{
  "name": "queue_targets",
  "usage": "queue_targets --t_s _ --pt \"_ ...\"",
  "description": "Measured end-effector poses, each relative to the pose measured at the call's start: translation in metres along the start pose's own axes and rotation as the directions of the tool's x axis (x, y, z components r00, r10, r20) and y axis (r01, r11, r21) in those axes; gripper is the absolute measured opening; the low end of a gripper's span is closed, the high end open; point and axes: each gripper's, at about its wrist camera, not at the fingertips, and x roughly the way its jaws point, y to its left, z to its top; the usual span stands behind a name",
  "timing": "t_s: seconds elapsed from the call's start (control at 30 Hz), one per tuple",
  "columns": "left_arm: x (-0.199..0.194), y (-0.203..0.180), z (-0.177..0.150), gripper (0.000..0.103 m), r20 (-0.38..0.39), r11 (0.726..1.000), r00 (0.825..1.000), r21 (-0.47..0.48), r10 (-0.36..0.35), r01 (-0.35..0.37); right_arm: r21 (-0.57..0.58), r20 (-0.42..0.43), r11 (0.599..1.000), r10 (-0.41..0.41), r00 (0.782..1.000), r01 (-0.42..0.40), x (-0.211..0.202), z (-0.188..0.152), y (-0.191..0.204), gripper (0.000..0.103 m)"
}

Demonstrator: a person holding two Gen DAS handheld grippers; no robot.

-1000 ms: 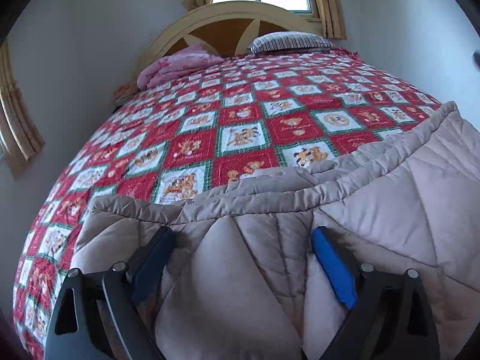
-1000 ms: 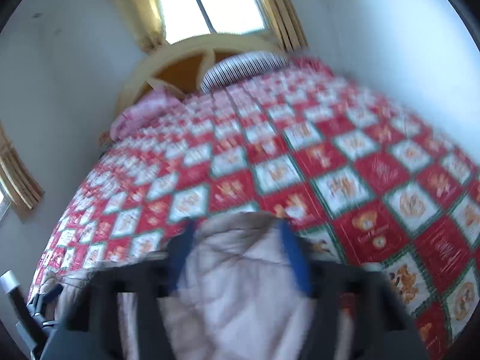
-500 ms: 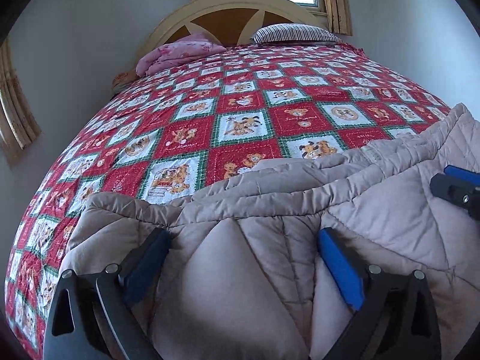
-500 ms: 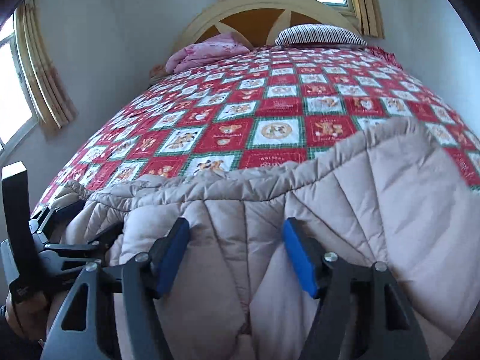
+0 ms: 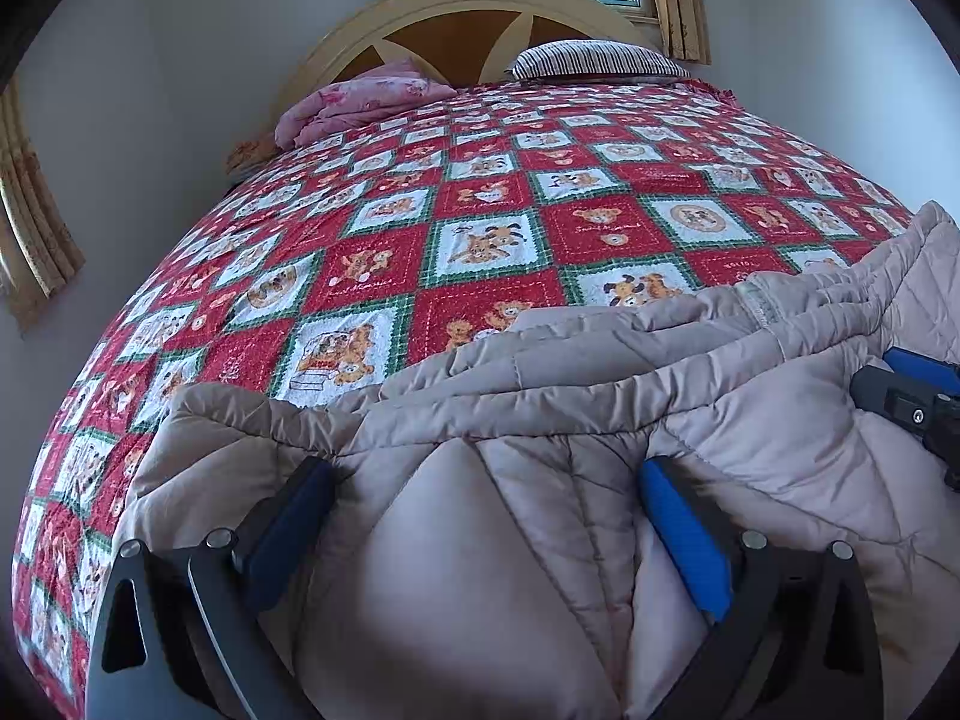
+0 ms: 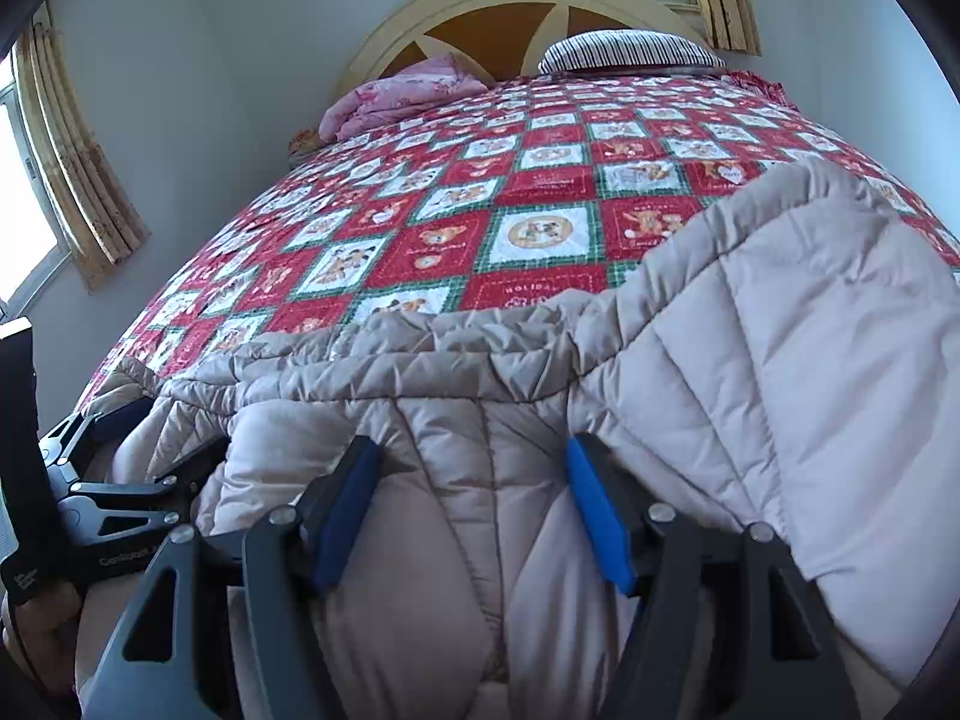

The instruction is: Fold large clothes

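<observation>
A beige quilted puffer coat (image 5: pixel 600 396) lies bunched across the near end of the bed, and its right part (image 6: pixel 750 330) spreads further up the bedspread. My left gripper (image 5: pixel 483 474) stands wide open over the coat's near edge, with padded fabric bulging loosely between its blue pads. My right gripper (image 6: pixel 471 447) is shut on a thick fold of the coat, its pads pressing into the padding. Each gripper shows in the other's view: the right gripper (image 5: pixel 912 396) at the right edge, the left gripper (image 6: pixel 120 468) at the lower left, with a hand below it.
A red, white and green patchwork bedspread (image 5: pixel 480 240) covers the bed beyond the coat. A folded pink blanket (image 5: pixel 360 102) and a striped pillow (image 5: pixel 594 57) lie by the arched headboard (image 5: pixel 456 12). Walls flank both sides, and a curtained window (image 6: pixel 78 180) is on the left.
My right gripper has come down onto the bed with the coat fold in it and now sits beside the left one. The left jaws have widened a little.
</observation>
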Motion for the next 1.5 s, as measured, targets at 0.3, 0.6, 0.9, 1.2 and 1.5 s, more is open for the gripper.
queue_targets --t_s 0.3,0.6,0.9,1.2,1.5 --pt "0.004 0.000 0.000 0.102 -0.008 1.000 1.000 0.000 0.003 -0.003 -0.004 -0.020 1.000 -0.014 1.000 0.014 0.007 -0.001 0.000 0.068" --pt "0.004 0.000 0.000 0.102 -0.007 1.000 1.000 0.002 0.003 -0.003 -0.009 -0.030 1.000 -0.025 0.999 0.024 0.012 -0.001 0.001 0.069" --pt "0.004 0.000 0.000 0.102 -0.008 1.000 1.000 0.002 0.004 -0.004 -0.010 -0.031 1.000 -0.024 0.999 0.024 0.013 -0.001 0.001 0.070" --pt "-0.008 0.004 0.004 0.102 -0.038 1.000 0.999 0.027 0.010 -0.009 -0.006 -0.028 1.000 -0.022 0.999 0.022 0.013 -0.001 0.001 0.070" --pt "-0.038 0.064 -0.007 0.102 0.061 0.970 0.971 0.059 0.232 -0.235 -0.007 -0.027 1.000 -0.023 0.999 0.023 0.014 -0.002 0.001 0.070"
